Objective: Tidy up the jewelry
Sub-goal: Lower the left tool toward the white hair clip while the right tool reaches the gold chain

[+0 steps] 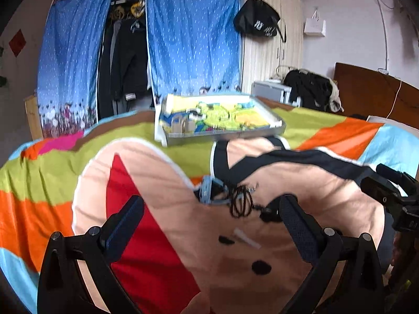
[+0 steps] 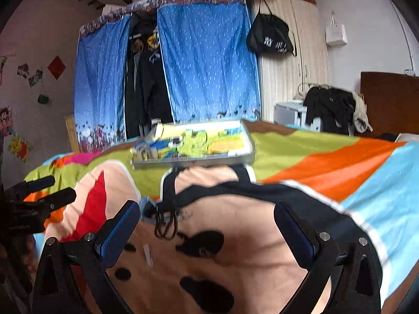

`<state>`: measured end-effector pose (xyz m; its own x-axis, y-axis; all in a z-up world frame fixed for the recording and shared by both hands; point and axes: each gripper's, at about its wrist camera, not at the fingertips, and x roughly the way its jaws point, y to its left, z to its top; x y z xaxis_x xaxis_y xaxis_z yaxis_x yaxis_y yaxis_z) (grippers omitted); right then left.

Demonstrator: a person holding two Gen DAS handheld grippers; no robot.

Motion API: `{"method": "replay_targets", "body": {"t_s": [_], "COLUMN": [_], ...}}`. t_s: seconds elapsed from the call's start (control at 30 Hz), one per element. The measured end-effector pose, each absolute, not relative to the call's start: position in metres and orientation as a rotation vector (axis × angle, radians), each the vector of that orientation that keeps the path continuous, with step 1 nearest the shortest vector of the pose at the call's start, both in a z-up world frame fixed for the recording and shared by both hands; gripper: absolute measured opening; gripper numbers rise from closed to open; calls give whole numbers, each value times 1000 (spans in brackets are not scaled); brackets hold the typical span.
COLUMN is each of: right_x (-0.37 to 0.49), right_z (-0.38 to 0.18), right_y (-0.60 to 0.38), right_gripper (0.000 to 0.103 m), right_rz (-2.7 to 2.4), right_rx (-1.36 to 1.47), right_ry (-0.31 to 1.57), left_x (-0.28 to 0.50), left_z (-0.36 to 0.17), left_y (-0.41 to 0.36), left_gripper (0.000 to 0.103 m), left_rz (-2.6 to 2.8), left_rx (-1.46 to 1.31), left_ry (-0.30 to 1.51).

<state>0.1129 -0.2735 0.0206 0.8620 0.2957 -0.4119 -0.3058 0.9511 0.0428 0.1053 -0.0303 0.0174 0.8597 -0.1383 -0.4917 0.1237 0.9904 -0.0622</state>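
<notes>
A dark beaded necklace (image 1: 241,201) lies in a tangle on the peach part of the blanket, beside a small light-blue box (image 1: 209,191). The same necklace (image 2: 165,222) and box (image 2: 149,208) show in the right wrist view. A grey tray (image 1: 225,133) with a colourful lining sits farther back on the bed, also seen as the tray (image 2: 193,160). My left gripper (image 1: 212,217) hovers open just short of the necklace. My right gripper (image 2: 207,222) is open too, with the necklace left of its middle. Neither holds anything.
A striped cartoon blanket (image 1: 52,178) covers the bed. Behind it hang blue wardrobe curtains (image 1: 193,39), with a wooden wardrobe (image 1: 272,52) and a black bag (image 1: 256,23). A wooden headboard (image 1: 374,91) stands at right. Small white strip (image 2: 148,255) lies on the blanket.
</notes>
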Motion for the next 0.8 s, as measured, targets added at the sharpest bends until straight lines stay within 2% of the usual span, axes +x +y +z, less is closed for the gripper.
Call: {"method": "replay_targets", "body": {"t_s": [0.4,0.8], "right_x": [105,120], "right_z": [-33,-55], "right_y": [-277,-286], "right_gripper": [103,103], "right_rz": [312,314], "right_rx": [-22,-12], "right_ry": [611,704], "left_x": [106,132], "left_z": [-31,-51], "left_y": [-37,-48], "left_gripper": [101,101], "left_rz": [-160,-199], "left_rx": [-24,-11], "left_ry": [660,773]}}
